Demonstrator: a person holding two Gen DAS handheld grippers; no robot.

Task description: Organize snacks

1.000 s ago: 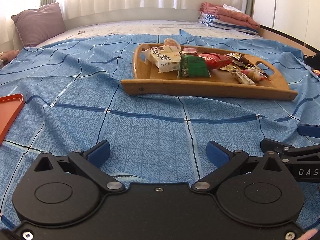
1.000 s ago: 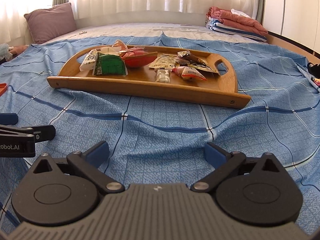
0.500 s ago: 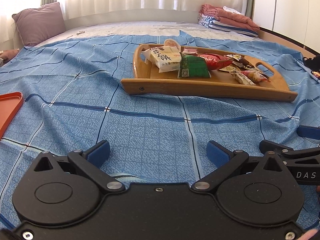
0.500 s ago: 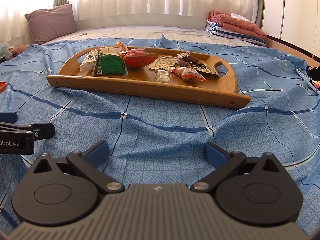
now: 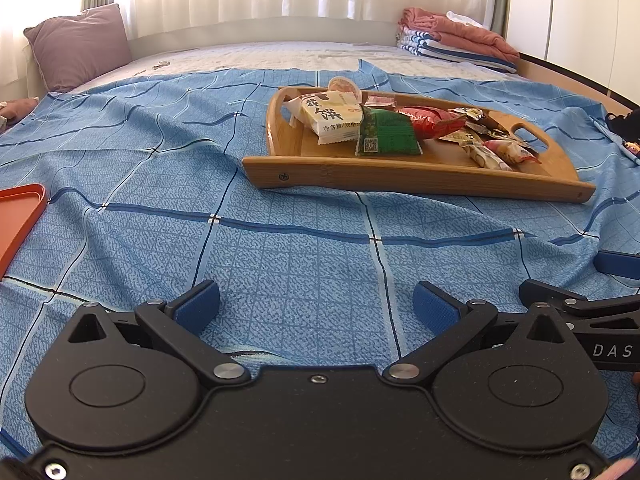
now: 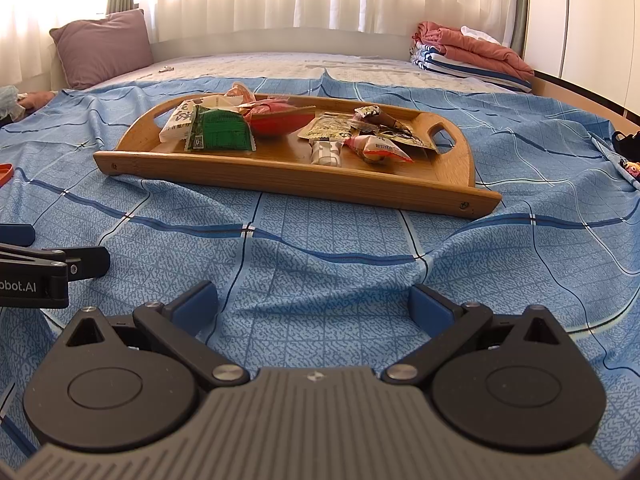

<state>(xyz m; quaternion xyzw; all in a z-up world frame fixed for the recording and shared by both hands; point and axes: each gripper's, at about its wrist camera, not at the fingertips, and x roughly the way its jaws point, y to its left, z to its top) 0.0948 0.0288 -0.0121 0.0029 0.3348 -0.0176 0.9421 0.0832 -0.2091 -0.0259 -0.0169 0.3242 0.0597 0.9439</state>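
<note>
A wooden tray [image 5: 400, 178] [image 6: 280, 174] lies on the blue checked bedspread and holds several snack packets: a white packet [image 5: 334, 120], a green packet [image 5: 386, 134] [image 6: 220, 132], a red bag [image 5: 430, 120] [image 6: 276, 120] and small wrapped snacks [image 6: 376, 146]. My left gripper [image 5: 316, 306] is open and empty, low over the bedspread, well short of the tray. My right gripper [image 6: 314, 304] is open and empty too, beside it. Each gripper's fingers show at the edge of the other's view.
An orange tray [image 5: 18, 220] lies at the left edge of the bed. A mauve pillow [image 5: 78, 46] sits at the far left, folded blankets [image 5: 456, 42] at the far right. A wooden bed edge [image 5: 580, 76] runs along the right.
Both grippers have eased slightly; the views shift a little and the tray sits marginally differently in frame. Both stay open and empty.
</note>
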